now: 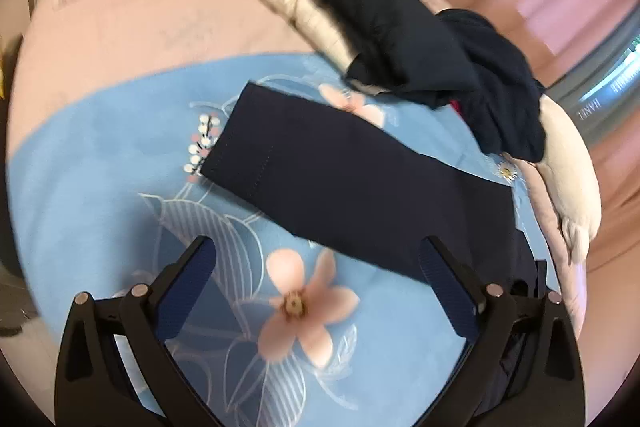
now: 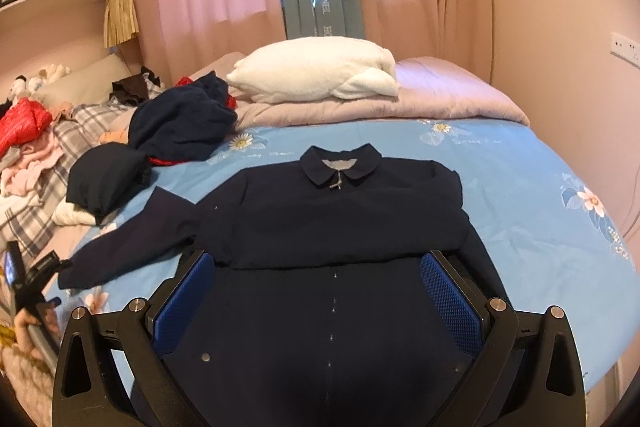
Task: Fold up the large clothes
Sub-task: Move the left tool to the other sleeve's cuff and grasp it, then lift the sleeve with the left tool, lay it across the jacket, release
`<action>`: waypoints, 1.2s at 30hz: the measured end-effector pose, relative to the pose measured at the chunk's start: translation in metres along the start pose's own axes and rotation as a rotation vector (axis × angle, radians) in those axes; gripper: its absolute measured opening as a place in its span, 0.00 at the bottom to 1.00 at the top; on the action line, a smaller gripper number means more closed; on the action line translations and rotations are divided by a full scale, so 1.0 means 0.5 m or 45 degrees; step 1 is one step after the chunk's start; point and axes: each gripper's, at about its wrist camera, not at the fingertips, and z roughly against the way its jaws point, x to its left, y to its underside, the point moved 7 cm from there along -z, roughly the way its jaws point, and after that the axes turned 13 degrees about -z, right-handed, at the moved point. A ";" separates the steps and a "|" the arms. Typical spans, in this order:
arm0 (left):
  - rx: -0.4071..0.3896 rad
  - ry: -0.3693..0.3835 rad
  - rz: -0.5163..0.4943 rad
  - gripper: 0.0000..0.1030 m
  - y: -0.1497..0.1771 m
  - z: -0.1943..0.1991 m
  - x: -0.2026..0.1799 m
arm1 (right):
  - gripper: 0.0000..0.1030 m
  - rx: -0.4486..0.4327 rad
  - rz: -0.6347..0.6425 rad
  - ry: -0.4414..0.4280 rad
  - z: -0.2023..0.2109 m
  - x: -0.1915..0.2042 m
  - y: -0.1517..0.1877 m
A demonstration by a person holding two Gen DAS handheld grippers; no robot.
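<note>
Jacket spread on the bed, both grippers wide

Jacket (image 2: 340, 211) lies front-up on the blue floral sheet (image 2: 520, 187), collar (image 2: 340, 167) at its far end. One sleeve is folded across the chest; the other sleeve (image 1: 320, 179) stretches out flat to the side, away from the body.

Right gripper (image 2: 320, 291) hovers over the jacket's lower front, fingers spread wide, gripping nothing. Left gripper (image 1: 316, 283) sits near the outstretched sleeve, fingers also spread wide and empty; one finger (image 1: 448, 287) overlaps the sleeve's edge in the view, contact uncertain.

Beyond the sleeve, a heap of dark clothes (image 2: 180, 127) rests beside a white pillow (image 2: 316, 71), which lies past the collar on a pink quilt (image 2: 440, 95).
</note>
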 end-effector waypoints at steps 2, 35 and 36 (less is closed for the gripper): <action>0.016 -0.042 0.017 0.91 -0.005 -0.026 0.014 | 0.99 0.010 -0.007 0.005 -0.008 -0.001 0.000; -0.346 0.077 0.018 0.03 -0.194 0.067 -0.131 | 0.99 0.039 -0.131 0.098 -0.016 -0.071 0.015; -0.366 0.089 -0.001 0.03 -0.200 0.081 -0.145 | 0.99 0.036 -0.142 0.106 -0.013 -0.078 0.016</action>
